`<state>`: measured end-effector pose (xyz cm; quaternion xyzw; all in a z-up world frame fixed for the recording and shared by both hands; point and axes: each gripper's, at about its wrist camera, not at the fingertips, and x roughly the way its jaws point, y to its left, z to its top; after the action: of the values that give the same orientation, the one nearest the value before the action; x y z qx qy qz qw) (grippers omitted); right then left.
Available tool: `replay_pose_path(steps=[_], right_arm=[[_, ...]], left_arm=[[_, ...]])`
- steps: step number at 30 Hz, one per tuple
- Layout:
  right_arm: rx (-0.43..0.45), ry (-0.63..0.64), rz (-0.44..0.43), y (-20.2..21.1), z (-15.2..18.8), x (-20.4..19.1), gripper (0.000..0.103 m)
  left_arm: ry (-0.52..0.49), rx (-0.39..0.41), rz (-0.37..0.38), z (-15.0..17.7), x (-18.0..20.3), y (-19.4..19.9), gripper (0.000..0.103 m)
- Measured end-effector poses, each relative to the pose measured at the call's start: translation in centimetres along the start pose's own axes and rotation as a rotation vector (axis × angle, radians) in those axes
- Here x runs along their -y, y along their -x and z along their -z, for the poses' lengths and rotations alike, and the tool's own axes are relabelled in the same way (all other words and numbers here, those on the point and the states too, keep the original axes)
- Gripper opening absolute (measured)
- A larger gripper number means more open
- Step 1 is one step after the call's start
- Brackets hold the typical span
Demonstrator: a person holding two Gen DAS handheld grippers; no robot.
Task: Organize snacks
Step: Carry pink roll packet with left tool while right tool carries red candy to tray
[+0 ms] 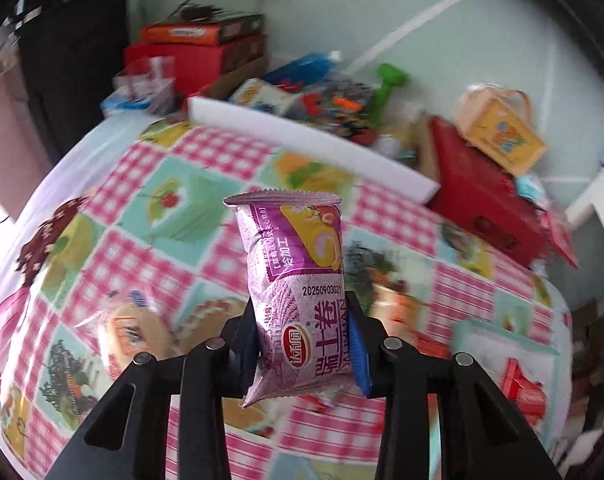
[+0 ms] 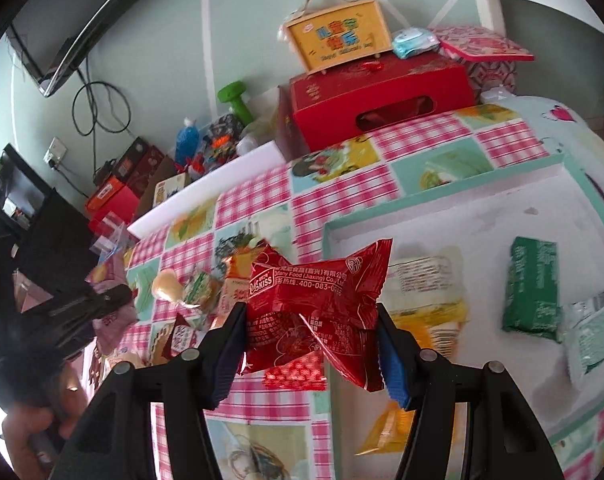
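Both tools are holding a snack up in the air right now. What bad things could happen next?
1. The left tool pinches only the lower end of the purple snack pack, which stands tall above the fingers. It may tip or slip out.
2. The right tool squeezes the red snack pack, already crumpled, so the treat inside might get squashed.
3. The white tray already holds a green packet and others; a dropped snack could land on them.

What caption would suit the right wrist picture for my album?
Right tongs hold a red snack packet above the checked tablecloth, beside a white tray of sorted snacks.
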<state>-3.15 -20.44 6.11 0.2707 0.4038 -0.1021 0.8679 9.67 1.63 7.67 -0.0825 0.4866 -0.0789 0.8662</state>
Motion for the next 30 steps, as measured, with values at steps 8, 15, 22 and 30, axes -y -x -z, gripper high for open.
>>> replay_pose_path(steps=[8, 15, 22, 30], right_arm=[[0.048, -0.119, 0.093, 1.9, -1.4, 5.9, 0.063], [0.090, -0.246, 0.221, 3.4, -2.0, 12.5, 0.063], [0.124, -0.328, 0.324, 4.4, -2.0, 16.9, 0.063], [0.128, -0.385, 0.348, 3.9, -1.7, 19.8, 0.063]], left_arm=[[-0.175, -0.045, 0.150, 2.3, 7.5, 0.6, 0.039], [-0.350, -0.070, 0.239, 5.0, 14.8, 0.7, 0.039], [-0.463, -0.130, 0.273, 7.0, 20.2, -0.9, 0.040], [-0.543, -0.193, 0.286, 9.4, 24.0, -3.2, 0.040]])
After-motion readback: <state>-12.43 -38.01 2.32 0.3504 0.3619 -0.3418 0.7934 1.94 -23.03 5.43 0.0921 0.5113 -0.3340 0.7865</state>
